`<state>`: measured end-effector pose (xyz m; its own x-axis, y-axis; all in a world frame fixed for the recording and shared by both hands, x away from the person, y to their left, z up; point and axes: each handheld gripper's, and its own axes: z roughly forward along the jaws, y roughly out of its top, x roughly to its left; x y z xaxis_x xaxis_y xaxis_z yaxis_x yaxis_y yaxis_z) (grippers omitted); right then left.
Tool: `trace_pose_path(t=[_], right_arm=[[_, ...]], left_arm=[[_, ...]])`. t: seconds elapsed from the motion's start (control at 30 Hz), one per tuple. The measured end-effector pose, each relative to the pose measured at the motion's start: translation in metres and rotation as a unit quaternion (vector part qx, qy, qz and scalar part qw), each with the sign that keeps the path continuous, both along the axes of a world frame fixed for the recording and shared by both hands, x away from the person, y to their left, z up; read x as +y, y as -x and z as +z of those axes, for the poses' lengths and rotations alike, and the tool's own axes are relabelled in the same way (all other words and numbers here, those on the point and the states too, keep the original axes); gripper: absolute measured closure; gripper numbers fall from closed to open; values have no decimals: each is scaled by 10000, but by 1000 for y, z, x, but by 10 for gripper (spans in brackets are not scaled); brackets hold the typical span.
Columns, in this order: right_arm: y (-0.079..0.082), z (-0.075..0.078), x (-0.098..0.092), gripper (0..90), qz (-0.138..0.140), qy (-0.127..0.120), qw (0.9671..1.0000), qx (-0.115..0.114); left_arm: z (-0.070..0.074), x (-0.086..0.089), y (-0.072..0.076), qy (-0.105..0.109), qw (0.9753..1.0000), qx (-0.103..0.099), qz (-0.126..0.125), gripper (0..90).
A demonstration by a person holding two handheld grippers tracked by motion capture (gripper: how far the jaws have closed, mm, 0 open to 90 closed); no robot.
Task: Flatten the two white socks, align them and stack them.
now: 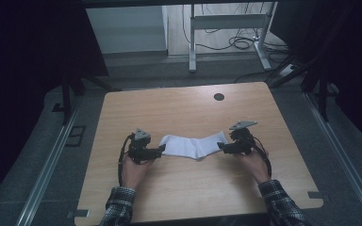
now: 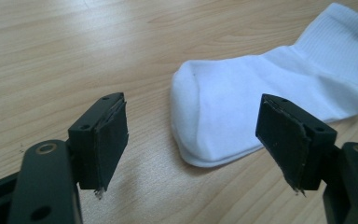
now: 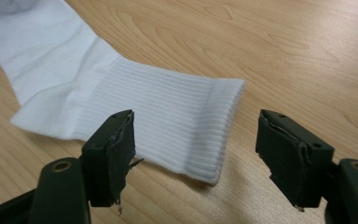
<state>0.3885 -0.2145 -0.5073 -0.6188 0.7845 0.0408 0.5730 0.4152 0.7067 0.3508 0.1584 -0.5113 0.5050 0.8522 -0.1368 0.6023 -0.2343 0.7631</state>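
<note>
- white sock (image 1: 193, 145) lies flat on the wooden table (image 1: 179, 113), stretched between the two grippers, toe toward the left one and ribbed cuff toward the right one.
- left gripper (image 2: 200, 140): jaws stand wide apart, holding nothing. in the left gripper view the toe end of the sock sits between and just ahead of the pads, nearer the right-hand pad, with no visible contact.
- right gripper (image 3: 193, 154): jaws likewise spread, empty. in the right gripper view the cuff edge lies between the pads; one pad hangs over the ribbed fabric, the other over bare wood beside the cuff.
- risk, left side: closing from this pose would likely catch only the rounded toe edge or miss it. cause: the toe lies off-centre in the gap and slightly beyond the pad tips.
- risk, right side: a shallow bite on the cuff hem may slip out under tension. cause: little fabric lies inside the jaw span.
- risk, single layer: a pad sliding over the top could pinch only the upper layer, opening the cuff instead of lifting the whole sock. cause: approach too high above the table.
- risk, bunching: pushing forward with pads on the wood may shove the sock and wrinkle it. cause: light fabric, smooth tabletop.
- risk, uneven pull: one gripper seating first could drag the sock away from the other.
</note>
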Motion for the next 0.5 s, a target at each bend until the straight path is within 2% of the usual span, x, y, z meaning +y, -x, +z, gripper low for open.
trace_pose_path(t=[0.1, 0.43, 0.5], right_arm=[[2, 1, 0, 263, 39, -40, 10000, -35], [15, 8, -2, 209, 175, 33, 9998, -80], [18, 10, -3, 200, 188, 33, 9998, -77]], left_arm=[[2, 0, 1, 23, 10000, -12, -16, 213], [12, 0, 16, 190, 9997, 55, -139, 184], [14, 0, 19, 146, 9997, 42, -176, 174]])
